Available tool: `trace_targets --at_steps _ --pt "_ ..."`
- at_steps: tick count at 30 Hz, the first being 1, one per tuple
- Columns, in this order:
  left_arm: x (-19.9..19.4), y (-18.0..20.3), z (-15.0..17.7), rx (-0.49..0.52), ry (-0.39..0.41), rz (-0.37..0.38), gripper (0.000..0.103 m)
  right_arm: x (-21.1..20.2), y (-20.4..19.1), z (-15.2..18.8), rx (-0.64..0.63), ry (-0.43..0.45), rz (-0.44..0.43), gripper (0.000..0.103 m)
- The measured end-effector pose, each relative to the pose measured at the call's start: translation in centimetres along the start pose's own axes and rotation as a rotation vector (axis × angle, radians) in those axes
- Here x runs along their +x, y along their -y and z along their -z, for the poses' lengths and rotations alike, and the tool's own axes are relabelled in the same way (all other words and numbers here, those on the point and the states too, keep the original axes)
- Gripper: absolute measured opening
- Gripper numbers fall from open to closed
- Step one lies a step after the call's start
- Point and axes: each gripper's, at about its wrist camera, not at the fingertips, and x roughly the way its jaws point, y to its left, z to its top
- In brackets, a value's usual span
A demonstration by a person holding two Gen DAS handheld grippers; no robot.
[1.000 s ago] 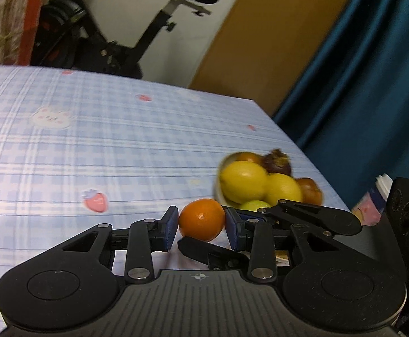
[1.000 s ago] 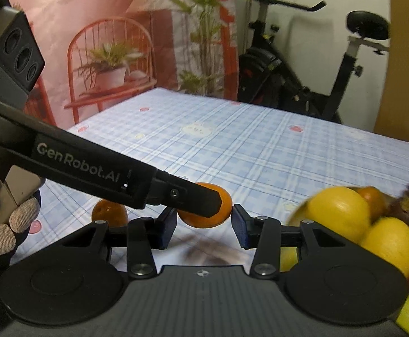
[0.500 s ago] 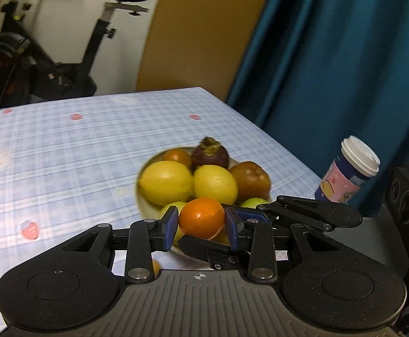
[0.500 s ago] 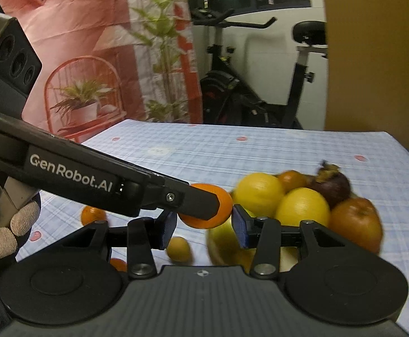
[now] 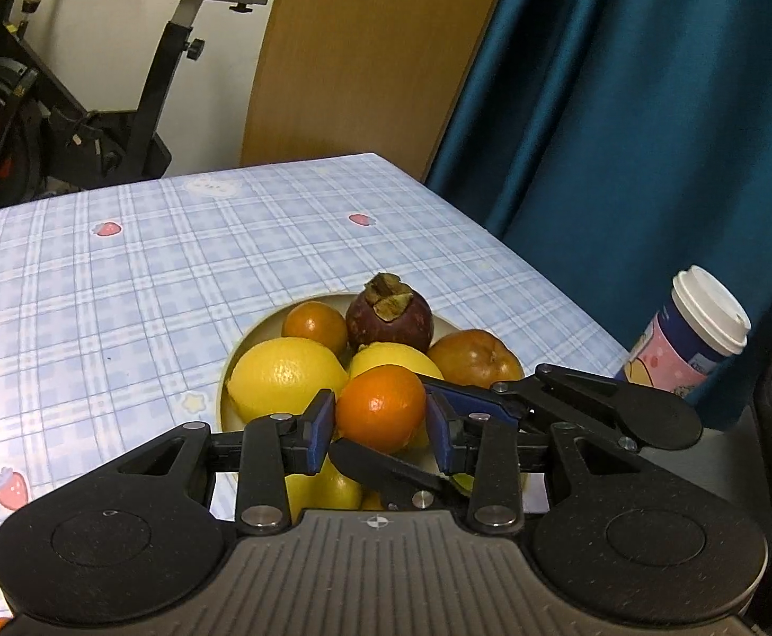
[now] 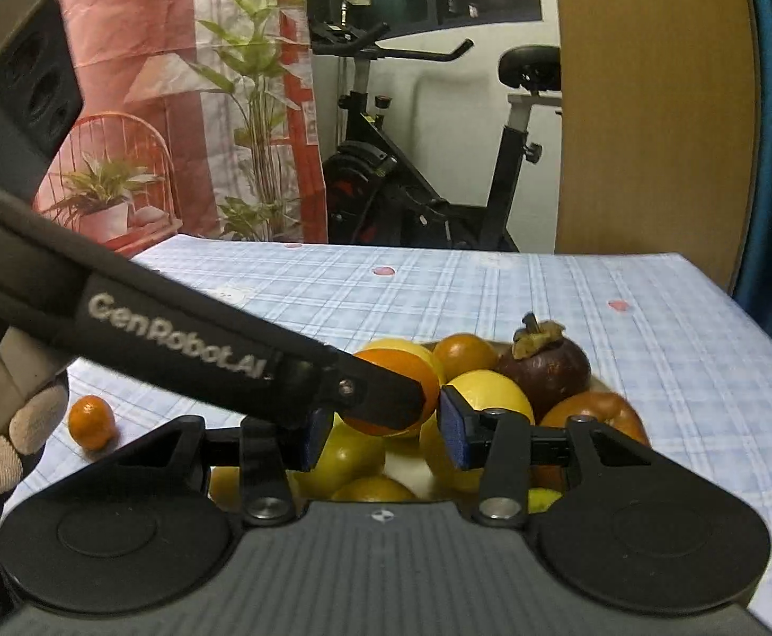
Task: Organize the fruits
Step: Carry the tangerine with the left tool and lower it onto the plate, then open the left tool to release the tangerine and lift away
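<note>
My left gripper is shut on an orange and holds it just above the fruit piled in a cream bowl. The bowl holds two lemons, a mangosteen, small oranges and a brownish fruit. In the right wrist view the left gripper's finger crosses in front with the orange behind it. My right gripper is open and empty, right next to the left one over the bowl's near side. A small orange lies on the table at the left.
A lidded paper cup stands near the table's right edge by a blue curtain. The plaid tablecloth stretches to the far edge. An exercise bike stands behind the table.
My left gripper carried the orange from the table at the bowl's side up to above the pile of fruit. My right gripper moved along with it toward the bowl.
</note>
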Motion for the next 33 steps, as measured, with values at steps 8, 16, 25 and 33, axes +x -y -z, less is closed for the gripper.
trace_targets --at_steps 8,16,25,33 --pt "1.0 -0.6 -0.2 -0.018 -0.021 -0.035 0.04 -0.4 -0.8 0.7 -0.07 0.023 0.054 0.051" --pt "-1.9 -1.7 -0.5 -0.078 0.042 -0.044 0.04 -1.6 -0.8 0.9 -0.052 0.065 0.056 0.052" --pt "-8.3 -4.7 1.3 -0.129 0.123 -0.172 0.04 -2.4 -1.9 1.1 -0.016 0.104 -0.097 0.054" --pt "-13.6 -7.0 5.1 -0.172 0.207 -0.329 0.04 -1.1 -3.4 1.4 -0.041 0.052 -0.204 0.052"
